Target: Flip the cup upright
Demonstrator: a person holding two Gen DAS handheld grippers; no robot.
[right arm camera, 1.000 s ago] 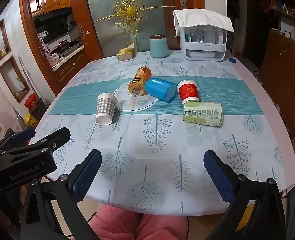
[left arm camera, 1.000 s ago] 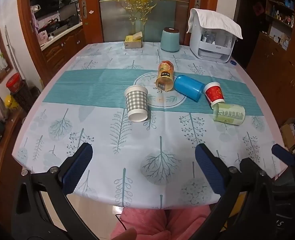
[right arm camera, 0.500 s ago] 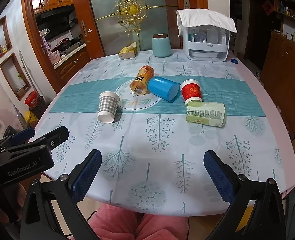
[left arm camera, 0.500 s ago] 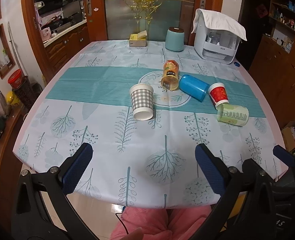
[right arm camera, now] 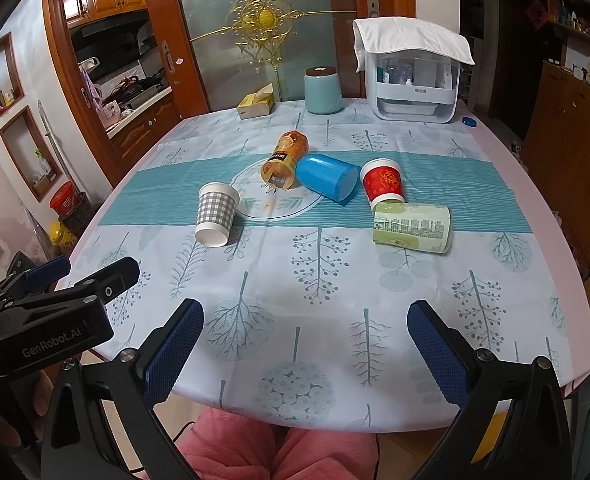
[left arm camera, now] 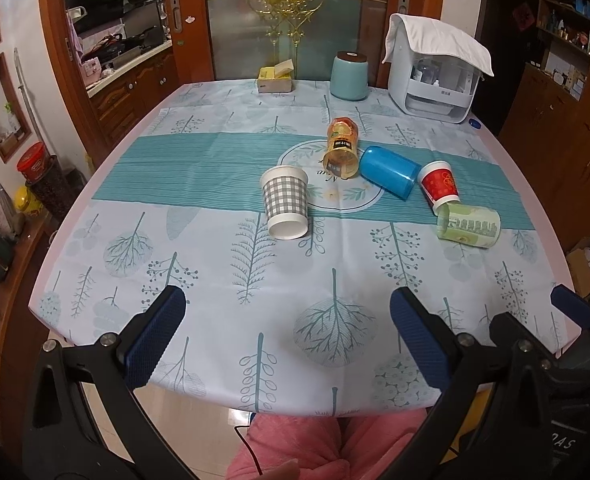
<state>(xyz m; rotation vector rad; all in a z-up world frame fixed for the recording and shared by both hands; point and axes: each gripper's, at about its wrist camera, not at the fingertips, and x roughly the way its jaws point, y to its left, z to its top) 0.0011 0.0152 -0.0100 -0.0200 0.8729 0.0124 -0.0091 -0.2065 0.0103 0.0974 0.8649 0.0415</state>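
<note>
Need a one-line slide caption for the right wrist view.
Right gripper, jaws open, near the table edge facing five tipped cups: checked, orange, blue, red, green.

"GenRobot.AI" on left tool (right arm camera: pixel 47 344).

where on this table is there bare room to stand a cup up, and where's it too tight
Bare cloth runs along the near edge, between the tools and the checked cup and green cup. The left half of the teal band, beyond the checked cup, is free too. It is crowded mid-table: the orange cup, blue cup, red cup and green cup lie close together.
</note>
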